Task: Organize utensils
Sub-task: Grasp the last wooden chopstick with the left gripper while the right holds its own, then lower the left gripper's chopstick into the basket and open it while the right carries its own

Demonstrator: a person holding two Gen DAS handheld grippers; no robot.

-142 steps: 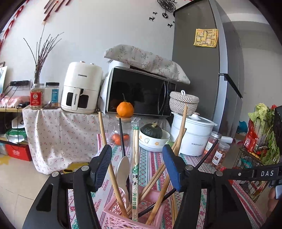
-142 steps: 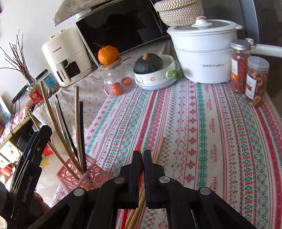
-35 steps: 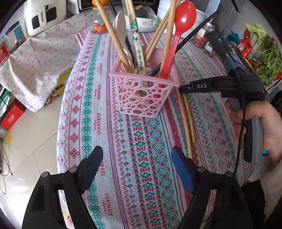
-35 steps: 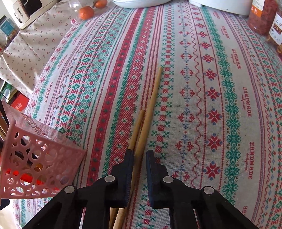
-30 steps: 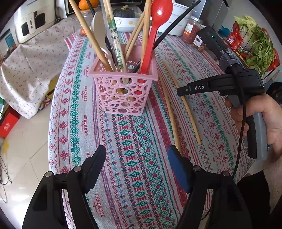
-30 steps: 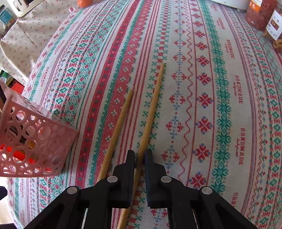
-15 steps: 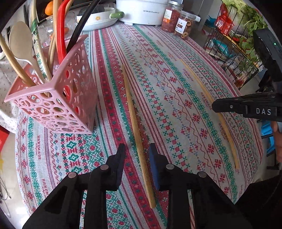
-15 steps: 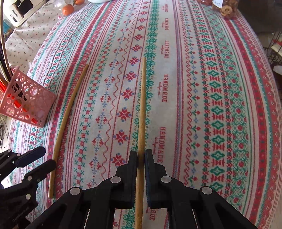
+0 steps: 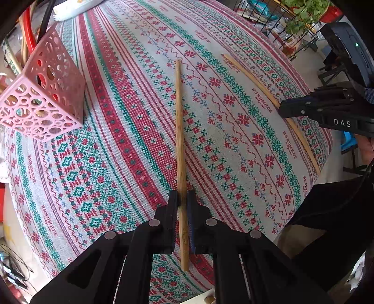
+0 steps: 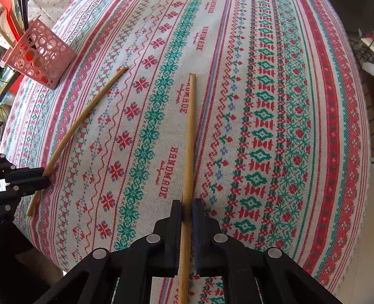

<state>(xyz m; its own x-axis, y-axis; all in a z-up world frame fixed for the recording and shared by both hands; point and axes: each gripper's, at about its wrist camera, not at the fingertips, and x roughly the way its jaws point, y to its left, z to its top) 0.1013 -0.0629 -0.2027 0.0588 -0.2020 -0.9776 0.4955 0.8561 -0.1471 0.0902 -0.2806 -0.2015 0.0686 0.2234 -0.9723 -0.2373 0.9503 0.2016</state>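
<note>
Two long wooden chopsticks lie on the patterned tablecloth. My left gripper (image 9: 183, 198) points down over the near end of one chopstick (image 9: 178, 117); its jaws are closing, and the pads press its sides. My right gripper (image 10: 187, 208) is shut on the other chopstick (image 10: 191, 128), which slants along the cloth further right (image 9: 252, 79). The pink perforated basket (image 9: 46, 93) stands at the left with several utensils in it, and shows at the top left (image 10: 39, 53) in the right wrist view. There my left gripper (image 10: 45, 177) shows at the left edge on its chopstick (image 10: 81, 119).
The table's rounded edge (image 10: 360, 187) falls away near both grippers. A wire rack with greens (image 9: 299, 21) stands beyond the far right edge. A white bowl (image 9: 74, 7) sits at the far end. A person's dark clothing (image 9: 339, 222) is at the right.
My left gripper went from wide open to closed around the chopstick beside the basket. My right gripper carried its chopstick away from the basket, so the two sticks lie apart.
</note>
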